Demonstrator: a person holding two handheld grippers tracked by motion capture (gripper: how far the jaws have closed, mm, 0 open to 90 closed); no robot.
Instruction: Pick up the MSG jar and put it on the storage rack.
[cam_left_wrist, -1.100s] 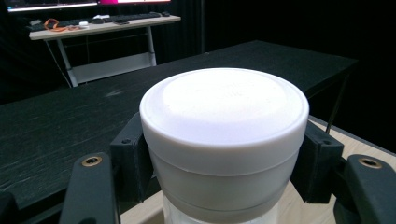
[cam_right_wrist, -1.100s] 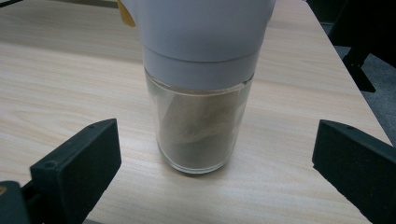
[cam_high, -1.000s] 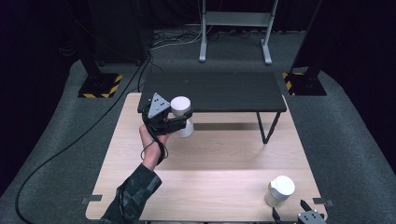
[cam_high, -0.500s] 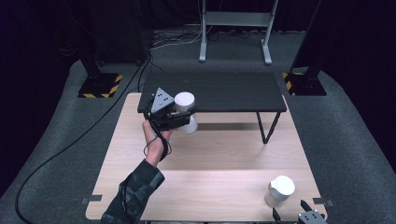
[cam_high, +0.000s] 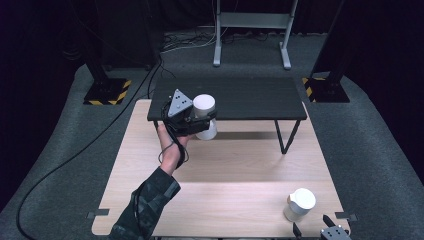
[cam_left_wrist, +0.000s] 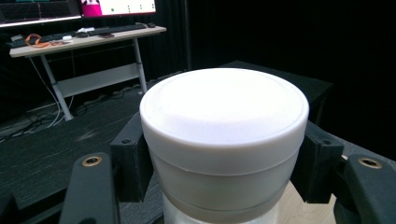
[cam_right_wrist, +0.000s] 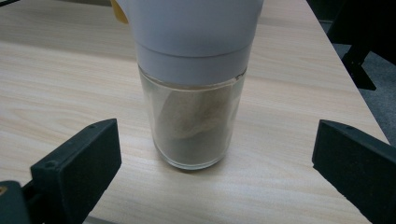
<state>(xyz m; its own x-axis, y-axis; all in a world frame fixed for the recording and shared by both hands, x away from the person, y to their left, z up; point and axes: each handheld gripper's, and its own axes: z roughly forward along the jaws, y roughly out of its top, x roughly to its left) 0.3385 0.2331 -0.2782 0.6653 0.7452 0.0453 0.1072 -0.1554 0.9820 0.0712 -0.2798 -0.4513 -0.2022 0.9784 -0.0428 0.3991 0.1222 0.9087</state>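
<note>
We are looking at two matching jars on a pale wooden table (cam_high: 240, 165) with a fine straight grain. The left gripper (cam_high: 192, 121) is pinching one jar (cam_high: 205, 117) just under its lid — in the left gripper view the blocky black jaws are pressing on both sides of the wide white lid (cam_left_wrist: 224, 121), which is smooth, matte and round with a slightly raised rim. Below that cap a band of clear glass is showing. In the high view this jar is being held upright near the table's far left part, right at the front edge of the low black bench (cam_high: 235, 97) that is standing across the table's far edge on thin metal legs. Whether the jar's base is resting on the wood or hanging just above it we cannot tell.

The second jar (cam_high: 299, 204) is standing upright near the table's near right corner. The right gripper (cam_high: 334, 234) is lying at that corner's edge, its jaws spread wide — in the right gripper view they are flanking the second jar (cam_right_wrist: 194, 88) without touching it. This one is a straight clear glass cylinder under the same white plastic cap, and it is holding a pale beige powder, heaped unevenly and clouding the glass.
</note>
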